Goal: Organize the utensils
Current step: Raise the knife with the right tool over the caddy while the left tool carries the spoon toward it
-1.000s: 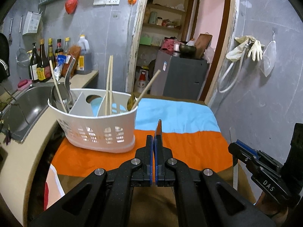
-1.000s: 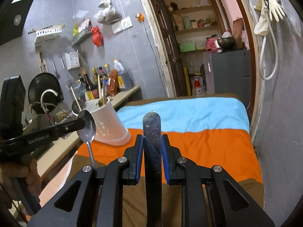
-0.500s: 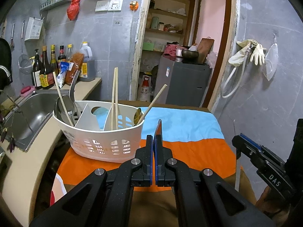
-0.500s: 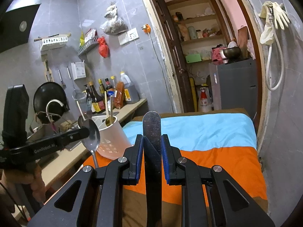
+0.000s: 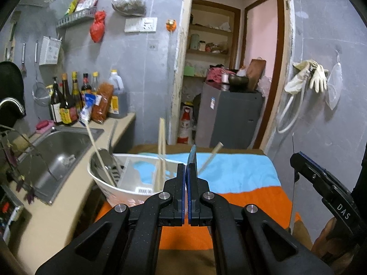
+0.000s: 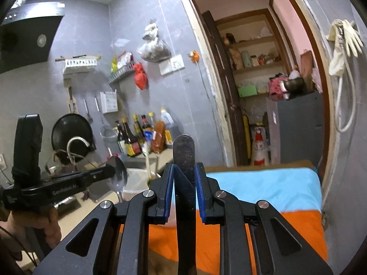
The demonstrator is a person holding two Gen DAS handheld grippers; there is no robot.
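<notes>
Left wrist view, white caddy (image 5: pixel 119 189) holding chopsticks (image 5: pixel 161 151), left hand-held gripper (image 5: pixel 186 184) clamping spoon (image 6: pixel 117 175), right hand-held gripper (image 6: pixel 184 191) clamping knife (image 6: pixel 184 160)

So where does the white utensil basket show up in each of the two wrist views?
Left wrist view: the white utensil basket sits left of centre, just beyond the left hand-held gripper, on the orange and blue cloth.
Right wrist view: only a small part of the basket shows, low and left of centre, behind the spoon.
Shared landmark: the bottles on the counter by the sink, seen in both.
</notes>
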